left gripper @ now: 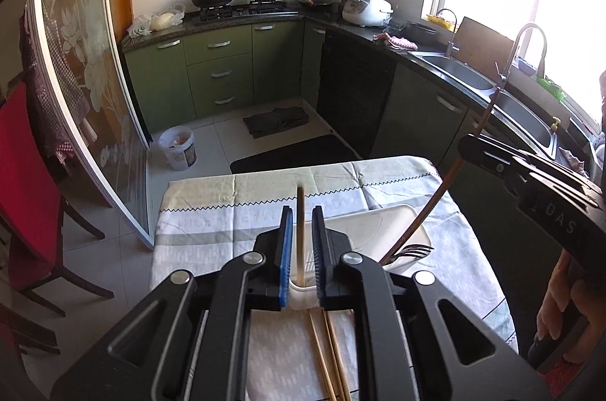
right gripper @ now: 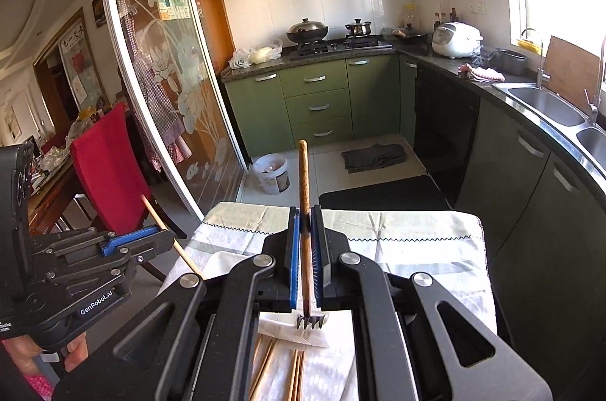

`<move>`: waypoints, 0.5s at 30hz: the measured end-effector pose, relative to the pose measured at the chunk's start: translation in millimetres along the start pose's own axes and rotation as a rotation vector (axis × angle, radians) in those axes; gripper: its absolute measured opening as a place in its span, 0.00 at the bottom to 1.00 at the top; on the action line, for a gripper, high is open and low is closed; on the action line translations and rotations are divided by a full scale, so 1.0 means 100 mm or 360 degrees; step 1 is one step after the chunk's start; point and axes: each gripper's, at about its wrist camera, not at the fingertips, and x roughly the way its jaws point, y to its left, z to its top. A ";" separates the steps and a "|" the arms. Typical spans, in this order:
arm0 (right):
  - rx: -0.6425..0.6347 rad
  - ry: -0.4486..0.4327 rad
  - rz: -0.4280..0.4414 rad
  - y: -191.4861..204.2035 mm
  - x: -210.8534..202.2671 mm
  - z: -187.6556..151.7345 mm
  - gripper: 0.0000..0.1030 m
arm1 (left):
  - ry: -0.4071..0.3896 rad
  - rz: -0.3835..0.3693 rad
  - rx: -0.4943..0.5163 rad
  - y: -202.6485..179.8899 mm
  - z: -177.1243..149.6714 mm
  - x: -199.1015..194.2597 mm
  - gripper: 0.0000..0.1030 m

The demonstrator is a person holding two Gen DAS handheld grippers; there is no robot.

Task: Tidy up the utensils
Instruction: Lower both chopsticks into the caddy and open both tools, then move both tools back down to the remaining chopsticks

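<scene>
My left gripper [left gripper: 302,211] holds a pale wooden chopstick [left gripper: 300,234] upright between its blue pads, its lower end in a white holder [left gripper: 303,297]; the same gripper shows from the side in the right wrist view [right gripper: 166,230]. My right gripper [right gripper: 305,211] is shut on a fork with a brown wooden handle [right gripper: 304,181], tines [right gripper: 310,322] pointing down over the white holder [right gripper: 295,333]. In the left wrist view the fork [left gripper: 413,251] slants down into the holder beside a white tray [left gripper: 382,227]. Several loose chopsticks [left gripper: 329,355] lie on the cloth in front.
The small table carries a white and pale green cloth [left gripper: 212,219]. A red chair [left gripper: 26,181] stands to the left by a glass sliding door [left gripper: 87,67]. Green kitchen cabinets [left gripper: 219,71], a sink [left gripper: 458,71] and a white bucket [left gripper: 178,147] lie beyond.
</scene>
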 end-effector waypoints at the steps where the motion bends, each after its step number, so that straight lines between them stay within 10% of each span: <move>1: -0.0003 0.0007 -0.0003 -0.01 0.01 -0.01 0.07 | -0.0008 0.0002 -0.0001 0.01 -0.01 -0.02 0.14; 15: -0.0031 -0.0056 0.0036 0.03 -0.31 -0.13 0.19 | 0.0126 -0.0027 0.0102 -0.13 -0.54 -0.24 0.22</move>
